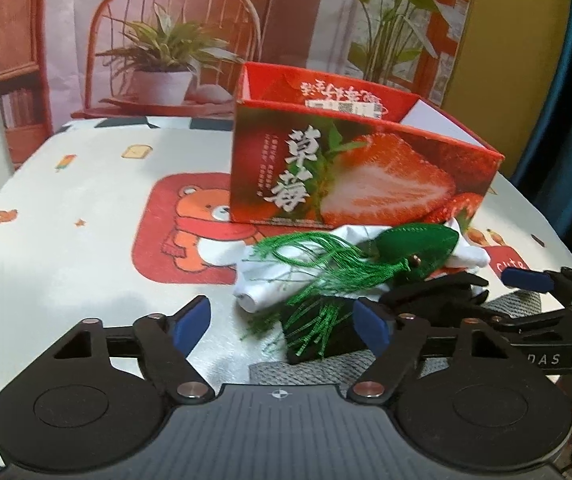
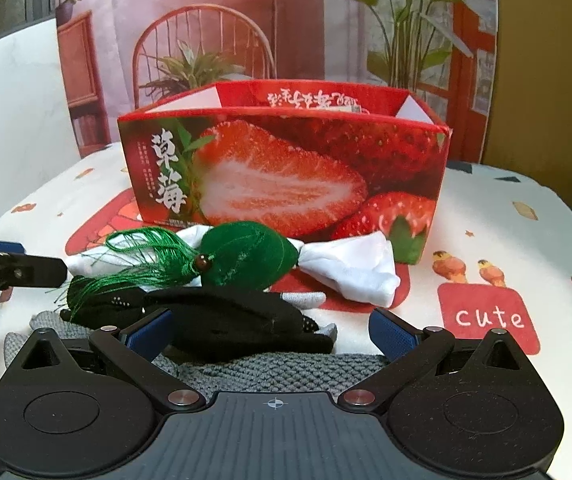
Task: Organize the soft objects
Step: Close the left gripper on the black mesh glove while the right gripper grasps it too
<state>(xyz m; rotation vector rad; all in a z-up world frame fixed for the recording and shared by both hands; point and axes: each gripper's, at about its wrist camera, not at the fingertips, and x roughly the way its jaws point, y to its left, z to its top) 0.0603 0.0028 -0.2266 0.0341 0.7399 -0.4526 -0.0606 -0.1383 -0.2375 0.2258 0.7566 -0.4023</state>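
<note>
Pick-up stage, at the start of the sorting by the look of it. All soft items lie heaped on the tablecloth [image 1: 86, 260], just in front of the strawberry box [image 1: 366, 176], none lifted.

In the heap: green sachet [image 1: 418, 246] lying across a white cloth [image 2: 350, 268], its tassel [image 1: 326, 276] trailing off the sachet's end toward the left side; nearer the cameras a black glove [image 2: 238, 320], resting on a grey knit piece [image 2: 270, 372].

Left gripper [image 1: 282, 322]: spread apart, clamping nothing, with loose tassel strands and the edge of the dark fabric lying in the gap, no pad pressing on either. Right gripper [image 2: 270, 330]: likewise wide and released, straddling the black glove, pads clear of it on both sides.

Box standing open at the top, printed face toward the heap; possibly empty, though most of the floor inside stays hidden behind the front wall.

Next move, as judged from here: lower onto one item, close on fabric bulk rather than stray threads, lift clear of the front wall, release inside. Needs care with the tassel, likely to snag or drag the sachet along; needs care too with the stacked layers, since pinching the glove may also catch the knit beneath.
</note>
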